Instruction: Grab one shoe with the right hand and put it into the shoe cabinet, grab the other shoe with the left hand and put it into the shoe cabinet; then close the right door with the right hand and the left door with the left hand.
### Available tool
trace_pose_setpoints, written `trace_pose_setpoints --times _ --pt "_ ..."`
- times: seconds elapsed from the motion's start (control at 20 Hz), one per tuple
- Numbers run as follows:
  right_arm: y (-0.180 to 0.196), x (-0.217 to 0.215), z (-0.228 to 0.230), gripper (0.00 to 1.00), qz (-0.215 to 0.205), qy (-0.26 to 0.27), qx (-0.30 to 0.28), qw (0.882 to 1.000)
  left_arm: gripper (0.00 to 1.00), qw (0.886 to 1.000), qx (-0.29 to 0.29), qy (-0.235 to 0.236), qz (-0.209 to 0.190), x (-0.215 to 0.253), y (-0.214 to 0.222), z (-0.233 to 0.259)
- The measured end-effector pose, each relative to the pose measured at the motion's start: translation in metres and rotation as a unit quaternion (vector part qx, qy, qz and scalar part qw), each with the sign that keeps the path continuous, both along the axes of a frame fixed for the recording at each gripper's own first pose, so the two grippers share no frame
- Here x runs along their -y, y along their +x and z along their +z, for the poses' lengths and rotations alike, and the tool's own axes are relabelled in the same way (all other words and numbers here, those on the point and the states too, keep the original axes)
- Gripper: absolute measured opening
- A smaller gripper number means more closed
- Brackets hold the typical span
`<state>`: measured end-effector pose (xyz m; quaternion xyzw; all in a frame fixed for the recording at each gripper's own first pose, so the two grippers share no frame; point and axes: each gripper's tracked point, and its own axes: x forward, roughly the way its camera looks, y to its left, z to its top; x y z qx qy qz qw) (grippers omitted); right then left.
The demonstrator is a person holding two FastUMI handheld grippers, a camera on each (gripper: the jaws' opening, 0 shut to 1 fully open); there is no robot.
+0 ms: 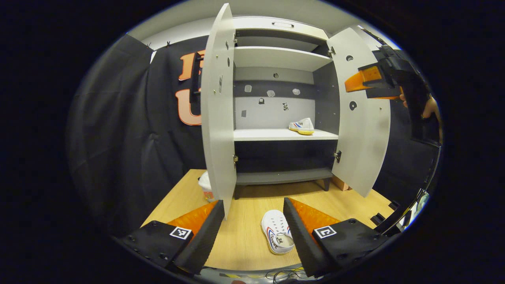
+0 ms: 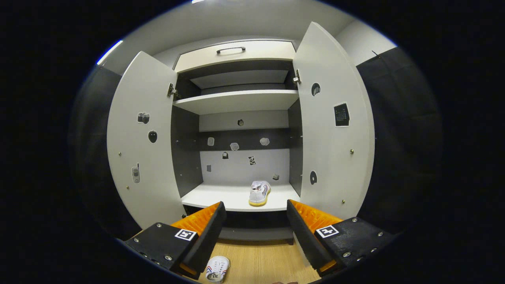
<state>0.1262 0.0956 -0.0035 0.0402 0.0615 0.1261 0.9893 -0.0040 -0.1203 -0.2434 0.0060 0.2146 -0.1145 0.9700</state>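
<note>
Between my left gripper's (image 1: pixel 253 228) spread fingers, one white shoe (image 1: pixel 277 236) lies on the wooden floor (image 1: pixel 244 244). Its mate (image 2: pixel 259 193) sits on the shoe cabinet's (image 2: pixel 236 100) middle shelf, beyond my right gripper (image 2: pixel 256 230), also spread and empty; both doors stand open.

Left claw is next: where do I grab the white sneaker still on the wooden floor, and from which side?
The white sneaker lies flat, sole down, opening up, heel toward the open left claw. Come from above and pinch across its narrow width at the heel collar, one finger on each sidewall. The cabinet's left door hangs open just beside it, so stay clear of its edge.
</note>
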Motion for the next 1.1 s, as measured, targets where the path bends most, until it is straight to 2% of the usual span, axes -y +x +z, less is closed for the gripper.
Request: trace_pose_setpoints --times 0.25,0.45,0.6,0.75,0.95,1.1 --pt "-0.015 0.031 -0.005 0.94 -0.012 -0.011 0.009 1.0 0.97 0.997 -0.068 -0.008 -0.026 0.033 0.018 -0.06" --pt "-0.027 0.049 -0.01 0.94 -0.019 -0.018 0.01 1.0 0.97 0.99 -0.138 0.012 -0.025 0.035 0.028 -0.123" --pt "-0.032 0.057 -0.016 0.95 -0.019 -0.019 0.003 1.0 0.97 0.979 -0.201 0.02 -0.021 0.033 0.031 -0.169" --pt "-0.036 0.066 -0.022 0.94 -0.023 -0.018 -0.005 1.0 0.98 0.973 -0.225 0.038 -0.024 0.029 0.036 -0.199" --pt "-0.036 0.068 -0.032 0.95 -0.019 -0.012 -0.024 0.999 0.98 0.956 -0.29 0.027 -0.024 0.031 0.026 -0.24" --pt "-0.035 0.068 -0.037 0.94 -0.019 -0.01 -0.031 0.999 0.98 0.948 -0.313 0.036 -0.032 0.031 0.022 -0.262"
